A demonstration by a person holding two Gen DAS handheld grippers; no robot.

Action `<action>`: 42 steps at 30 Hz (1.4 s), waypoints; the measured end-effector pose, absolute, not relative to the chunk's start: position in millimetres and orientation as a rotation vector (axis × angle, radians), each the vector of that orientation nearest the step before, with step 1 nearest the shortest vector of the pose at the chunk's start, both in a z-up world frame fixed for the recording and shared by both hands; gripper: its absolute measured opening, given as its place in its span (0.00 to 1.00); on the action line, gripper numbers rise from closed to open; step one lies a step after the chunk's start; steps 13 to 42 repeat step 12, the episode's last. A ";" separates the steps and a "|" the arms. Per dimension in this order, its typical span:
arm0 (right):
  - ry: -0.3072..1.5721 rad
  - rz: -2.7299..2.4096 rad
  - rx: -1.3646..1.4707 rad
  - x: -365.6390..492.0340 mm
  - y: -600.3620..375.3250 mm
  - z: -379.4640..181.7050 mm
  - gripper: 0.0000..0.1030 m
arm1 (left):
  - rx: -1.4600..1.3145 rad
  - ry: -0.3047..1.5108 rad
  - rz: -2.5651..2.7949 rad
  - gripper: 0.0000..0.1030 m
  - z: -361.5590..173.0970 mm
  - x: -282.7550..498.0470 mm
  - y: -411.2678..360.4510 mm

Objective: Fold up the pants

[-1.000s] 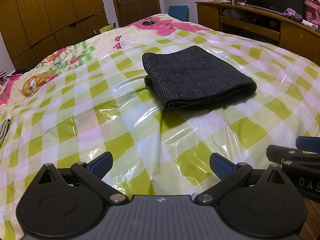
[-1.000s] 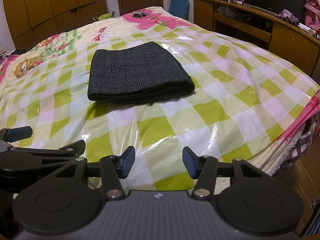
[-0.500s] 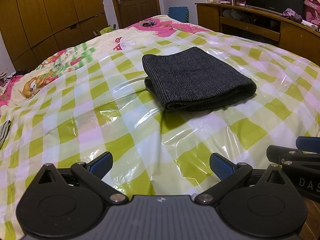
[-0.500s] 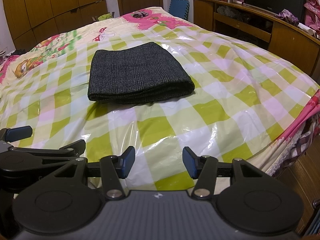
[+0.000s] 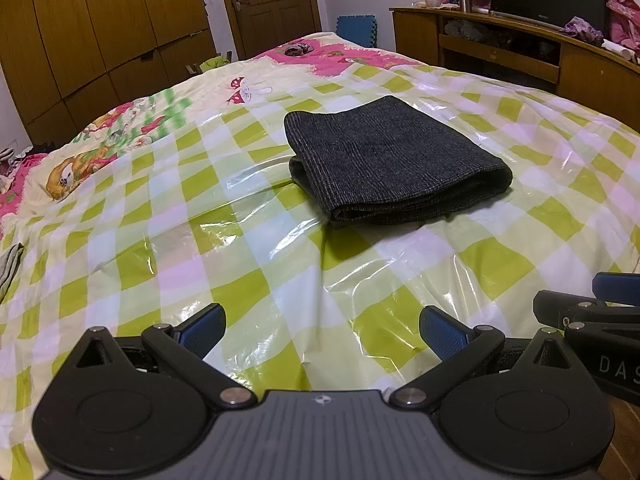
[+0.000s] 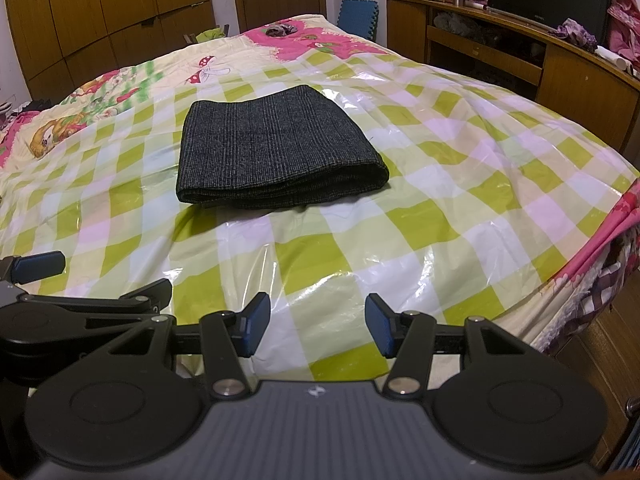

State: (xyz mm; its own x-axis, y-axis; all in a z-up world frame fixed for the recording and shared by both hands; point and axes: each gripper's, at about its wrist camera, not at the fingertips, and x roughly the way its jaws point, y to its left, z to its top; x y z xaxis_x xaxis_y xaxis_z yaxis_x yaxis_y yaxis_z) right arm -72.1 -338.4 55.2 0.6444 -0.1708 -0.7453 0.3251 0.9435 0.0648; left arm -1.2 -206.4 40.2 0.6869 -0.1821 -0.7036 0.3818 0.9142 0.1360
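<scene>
The pants (image 5: 392, 160) lie folded in a thick block on the bed (image 5: 248, 264), far from both grippers, and the risk is that the glossy plastic cover lets the block slide or spring open if it is touched again. The left gripper (image 5: 322, 330) and the right gripper (image 6: 318, 326) hang side by side over the near edge, tilted down toward the bed, each with its 2 fingers apart and nothing between them.

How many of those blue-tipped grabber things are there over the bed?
2. The left gripper is near the bed's close edge, jaws open and empty. The right gripper is beside it, also open and empty. Both are well short of the folded pants.
</scene>
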 end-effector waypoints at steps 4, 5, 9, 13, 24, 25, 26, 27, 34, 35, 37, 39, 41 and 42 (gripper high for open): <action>0.824 -0.285 0.201 -73.0 -338.3 55.3 0.52 | 0.284 0.748 -0.320 1.00 40.7 -1.4 -206.4; 0.824 -0.285 0.201 -73.0 -338.3 55.3 0.52 | 0.286 0.747 -0.319 1.00 40.7 -1.5 -206.5; 0.824 -0.284 0.201 -72.9 -338.3 55.5 0.52 | 0.288 0.743 -0.319 1.00 41.0 -3.0 -208.1; 0.823 -0.284 0.201 -72.7 -337.9 56.0 0.52 | 0.290 0.745 -0.316 1.00 40.6 -2.9 -208.6; 0.823 -0.284 0.201 -72.7 -337.9 56.0 0.52 | 0.290 0.745 -0.316 1.00 40.6 -2.9 -208.6; 0.823 -0.284 0.201 -72.7 -337.9 56.0 0.52 | 0.290 0.745 -0.316 1.00 40.6 -2.9 -208.6; 0.823 -0.284 0.201 -72.7 -337.9 56.0 0.52 | 0.290 0.745 -0.316 1.00 40.6 -2.9 -208.6; 0.823 -0.284 0.201 -72.7 -337.9 56.0 0.52 | 0.290 0.745 -0.316 1.00 40.6 -2.9 -208.6; 0.823 -0.284 0.201 -72.7 -337.9 56.0 0.52 | 0.290 0.745 -0.316 1.00 40.6 -2.9 -208.6; 0.823 -0.284 0.201 -72.7 -337.9 56.0 0.52 | 0.290 0.745 -0.316 1.00 40.6 -2.9 -208.6; 0.823 -0.284 0.201 -72.7 -337.9 56.0 0.52 | 0.290 0.745 -0.316 1.00 40.6 -2.9 -208.6; 0.823 -0.284 0.201 -72.7 -337.9 56.0 0.52 | 0.290 0.745 -0.316 1.00 40.6 -2.9 -208.6; 0.823 -0.284 0.201 -72.7 -337.9 56.0 0.52 | 0.290 0.745 -0.316 1.00 40.6 -2.9 -208.6; 0.823 -0.284 0.201 -72.7 -337.9 56.0 0.52 | 0.290 0.745 -0.316 1.00 40.6 -2.9 -208.6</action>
